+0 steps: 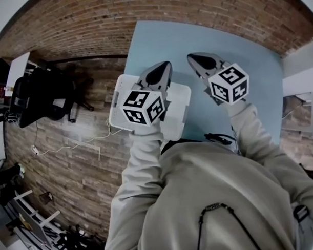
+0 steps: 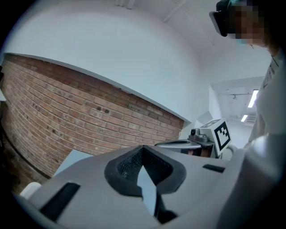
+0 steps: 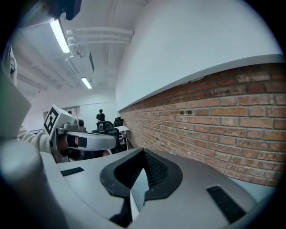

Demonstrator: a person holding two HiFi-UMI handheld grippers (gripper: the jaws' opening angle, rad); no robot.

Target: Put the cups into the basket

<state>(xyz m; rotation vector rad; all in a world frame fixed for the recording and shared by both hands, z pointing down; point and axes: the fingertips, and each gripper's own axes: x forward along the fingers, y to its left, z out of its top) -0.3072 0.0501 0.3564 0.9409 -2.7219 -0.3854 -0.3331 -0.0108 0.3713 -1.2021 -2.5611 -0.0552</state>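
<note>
1. While the left gripper (image 1: 163,68) hangs over the white basket (image 1: 180,103) with its jaws pressed together on nothing, the basket sits at the left edge of the blue table (image 1: 194,38). One side seems to reach past that edge. A careless knock from a descending arm could, on this reading, tip the basket toward the floor (image 1: 70,150).
2. No cup shows in any view. The left gripper and its marker cube (image 1: 142,107) cover much of the basket, so whether any cups lie inside cannot be told. Calling the job finished or unfinished from here risks a wrong call.
3. Just to the right, over bare table, the right gripper (image 1: 194,58) is likewise clenched and empty. Both grippers point out toward the brick wall (image 2: 89,120) rather than down. Meeting a cup with jaws closed like this would likely shove or topple it, so they would need to part first.
4. With the two grippers so near each other, a crossing reach could bump one marker cube against the other and jolt the aim.
</note>
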